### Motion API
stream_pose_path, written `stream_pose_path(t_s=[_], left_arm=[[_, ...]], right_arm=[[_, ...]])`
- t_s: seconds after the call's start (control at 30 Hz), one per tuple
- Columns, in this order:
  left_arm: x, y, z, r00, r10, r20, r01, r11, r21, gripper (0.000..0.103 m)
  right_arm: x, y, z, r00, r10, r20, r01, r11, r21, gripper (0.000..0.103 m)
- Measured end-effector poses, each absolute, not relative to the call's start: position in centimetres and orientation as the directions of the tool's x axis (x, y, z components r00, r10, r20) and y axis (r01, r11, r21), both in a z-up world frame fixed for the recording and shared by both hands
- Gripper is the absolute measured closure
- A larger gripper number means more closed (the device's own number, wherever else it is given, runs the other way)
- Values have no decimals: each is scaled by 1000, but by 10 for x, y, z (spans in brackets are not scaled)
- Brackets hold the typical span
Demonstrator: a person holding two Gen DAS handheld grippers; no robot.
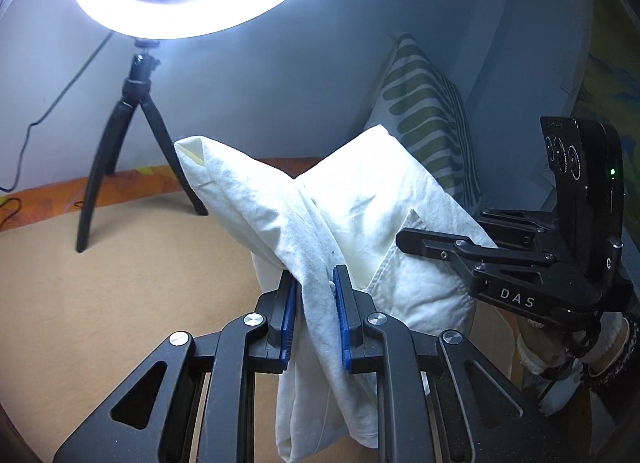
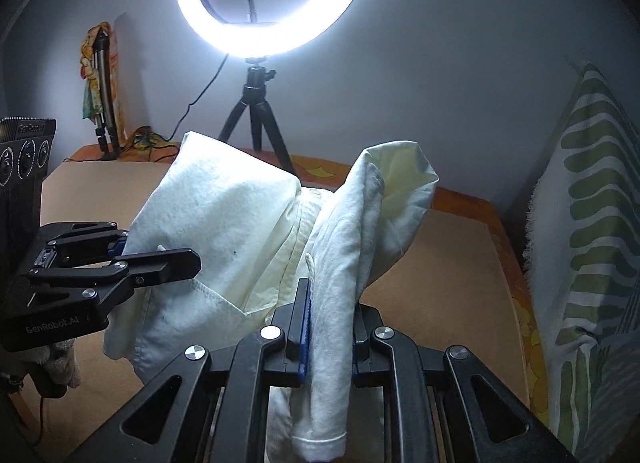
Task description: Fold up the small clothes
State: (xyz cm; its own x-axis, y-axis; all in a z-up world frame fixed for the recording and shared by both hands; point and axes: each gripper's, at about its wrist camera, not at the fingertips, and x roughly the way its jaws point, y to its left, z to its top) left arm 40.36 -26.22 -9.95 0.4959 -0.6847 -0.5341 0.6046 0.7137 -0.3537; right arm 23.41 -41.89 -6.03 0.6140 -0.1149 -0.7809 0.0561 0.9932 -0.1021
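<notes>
Nearest the left wrist camera, the left gripper [image 1: 314, 303] had its blue-padded jaws pinching a bunched fold of the white garment [image 1: 344, 223], which hung lifted above the tan bed cover [image 1: 120, 303] rather than lying on it. One end of the cloth stuck up and out to the left, past the legs of the black tripod [image 1: 120, 151] that stood near the cover's far edge, below the glowing ring light [image 1: 192, 3]. Right of the garment, in the same view, the right gripper [image 1: 404, 241] came in from the side, its fingers reaching behind a seamed panel of the cloth. A green-striped pillow [image 1: 428, 119] leaned against the wall at the far right corner of the bed.

From the right wrist camera, the left gripper showed at the left edge. At centre the right gripper [image 2: 328, 319] held its jaws pressed onto another bunched fold of the same garment, the cloth rising in two peaks between the grippers. An orange patterned sheet [image 2: 520, 323] edged the tan cover on the right.
</notes>
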Motion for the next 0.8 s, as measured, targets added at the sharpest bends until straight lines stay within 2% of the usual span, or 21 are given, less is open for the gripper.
stream_pose_path(t_s=[0.27,0.37,0.47,0.5,0.53,0.6,0.63,0.7,0.77,0.8], left_arm=[[422,-281,-127,495,-650,-577,572,743,-347,87],[428,-282,-135,505,-592,-628,527,788,-319,85],[429,-272,-135,540,-524,-659,475,836,-275,80],[428,-269,-133,548,-504,-667,463,847,-260,72],[430,-271,-132,552,-490,-674,455,855,-249,57],[426,-267,-127,575,-462,-675,447,869,-215,35],[422,-265,-124,591,-448,-671,446,874,-190,33],[417,-262,-120,596,-444,-669,452,874,-177,33],[413,-259,-116,590,-452,-669,460,869,-182,33],[410,-257,-114,587,-456,-668,465,866,-183,33]], right_arm=[[256,-471,-90,593,-71,-802,92,996,-21,91],[264,-485,-101,569,-125,-813,121,990,-68,90],[271,-501,-109,510,-224,-831,207,969,-134,78],[272,-504,-108,500,-257,-827,235,959,-156,72],[271,-505,-106,504,-273,-820,248,955,-165,71],[269,-507,-100,514,-290,-807,267,949,-170,65],[268,-508,-98,511,-309,-802,284,941,-181,53],[267,-509,-94,509,-330,-795,308,932,-190,43],[266,-510,-92,516,-331,-790,314,931,-185,41],[263,-509,-91,520,-337,-785,321,929,-186,36]])
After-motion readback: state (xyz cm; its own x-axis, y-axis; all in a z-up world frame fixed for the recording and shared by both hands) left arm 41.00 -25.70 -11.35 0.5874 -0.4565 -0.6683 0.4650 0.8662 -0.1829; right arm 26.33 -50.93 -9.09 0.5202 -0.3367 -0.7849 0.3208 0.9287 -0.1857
